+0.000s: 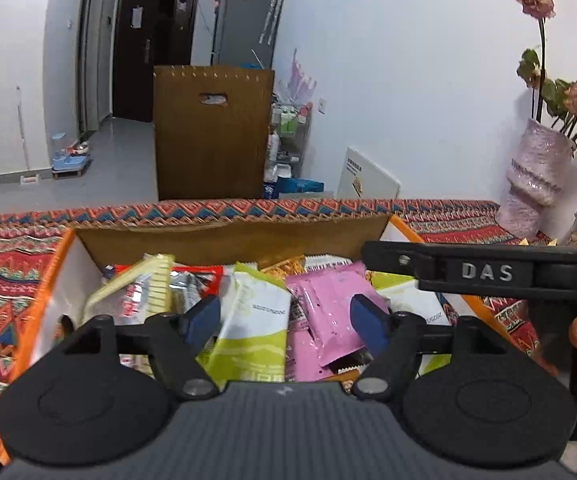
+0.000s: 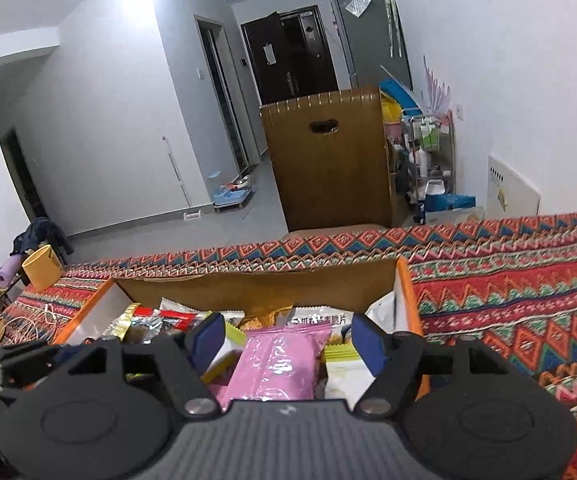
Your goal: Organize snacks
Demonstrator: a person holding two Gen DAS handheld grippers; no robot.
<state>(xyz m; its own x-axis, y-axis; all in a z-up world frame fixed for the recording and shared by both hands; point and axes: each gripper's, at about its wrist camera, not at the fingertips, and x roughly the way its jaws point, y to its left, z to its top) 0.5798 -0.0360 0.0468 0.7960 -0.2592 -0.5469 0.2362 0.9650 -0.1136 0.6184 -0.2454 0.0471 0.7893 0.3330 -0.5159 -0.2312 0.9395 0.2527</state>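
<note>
Beside snack box (image 1: 52,280): vase (image 1: 536,180); right tool (image 1: 484,270) crosses box corner.

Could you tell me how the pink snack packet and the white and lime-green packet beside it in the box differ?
The pink snack packet is plain glossy pink; the white and lime-green packet is white with a lime-green band and small print. In the left wrist view the pink one lies toward the right finger, the white and green one toward the left. Both lie loose on the pile in the orange-edged box, gripped by neither gripper.
</note>
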